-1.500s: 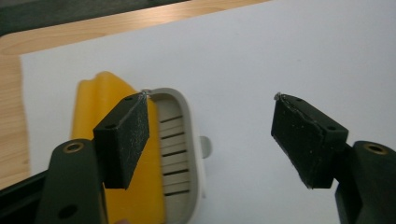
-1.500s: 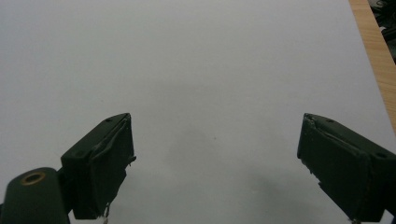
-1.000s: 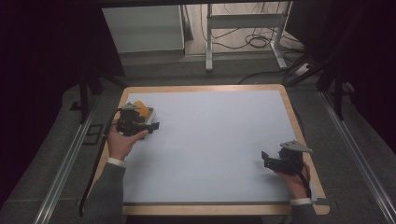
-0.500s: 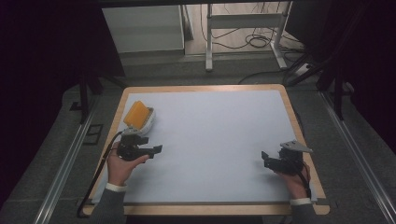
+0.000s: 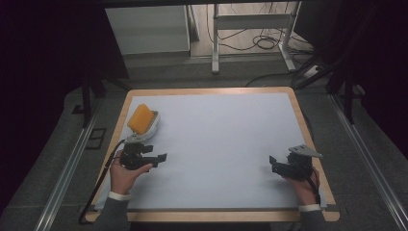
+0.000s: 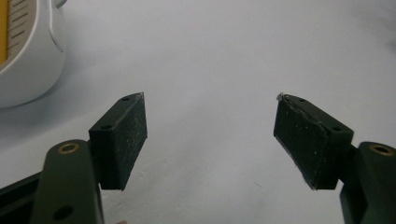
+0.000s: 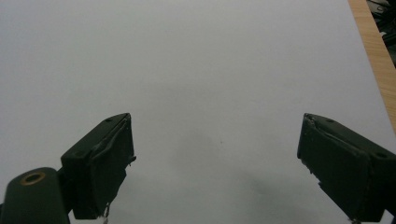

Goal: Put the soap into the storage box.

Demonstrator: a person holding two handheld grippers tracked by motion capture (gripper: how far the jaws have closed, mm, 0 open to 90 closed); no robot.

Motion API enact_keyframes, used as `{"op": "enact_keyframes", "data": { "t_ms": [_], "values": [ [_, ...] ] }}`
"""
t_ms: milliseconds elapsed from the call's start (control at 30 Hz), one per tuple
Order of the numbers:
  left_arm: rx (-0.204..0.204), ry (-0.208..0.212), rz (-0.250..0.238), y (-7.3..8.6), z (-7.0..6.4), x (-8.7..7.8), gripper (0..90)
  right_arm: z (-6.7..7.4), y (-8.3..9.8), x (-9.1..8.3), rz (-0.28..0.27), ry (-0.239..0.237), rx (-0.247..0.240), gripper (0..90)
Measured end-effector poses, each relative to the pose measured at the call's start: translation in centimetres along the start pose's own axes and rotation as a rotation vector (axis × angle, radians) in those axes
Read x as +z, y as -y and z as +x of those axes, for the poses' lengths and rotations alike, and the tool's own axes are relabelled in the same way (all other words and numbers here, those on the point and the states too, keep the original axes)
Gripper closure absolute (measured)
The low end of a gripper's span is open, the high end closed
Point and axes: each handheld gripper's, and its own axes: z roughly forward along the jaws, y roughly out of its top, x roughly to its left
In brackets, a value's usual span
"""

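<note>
An orange and white device [image 5: 143, 121] lies on the pale mat [image 5: 221, 144] near the table's left edge. Its white rounded body [image 6: 25, 51] shows at the upper left of the left gripper view. My left gripper [image 5: 161, 157] stands open just in front of the device, apart from it, with nothing between its pads [image 6: 126, 135]. At the right side of the mat my right gripper [image 5: 273, 163] is open and empty too, its pads [image 7: 105, 163] wide apart over bare mat.
The mat covers a wooden table whose rim [image 5: 308, 130] shows all round; a strip of that wood [image 7: 373, 51] lies at the right of the right gripper view. Beyond the table stand metal frame legs [image 5: 250, 43] and cables on the floor.
My left gripper has drawn back from the orange and white device toward the near edge, leaving the device lying on the mat. The right gripper has stayed where it was.
</note>
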Motion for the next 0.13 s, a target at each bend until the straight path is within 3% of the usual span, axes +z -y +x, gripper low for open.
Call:
{"op": "enact_keyframes", "data": {
  "t_ms": [133],
  "values": [
    [0.001,0.001,0.007,0.09,-0.01,0.11,25.7,0.02,-0.05,-0.01,-0.004,0.002,0.001,10.8]
  ]
}}
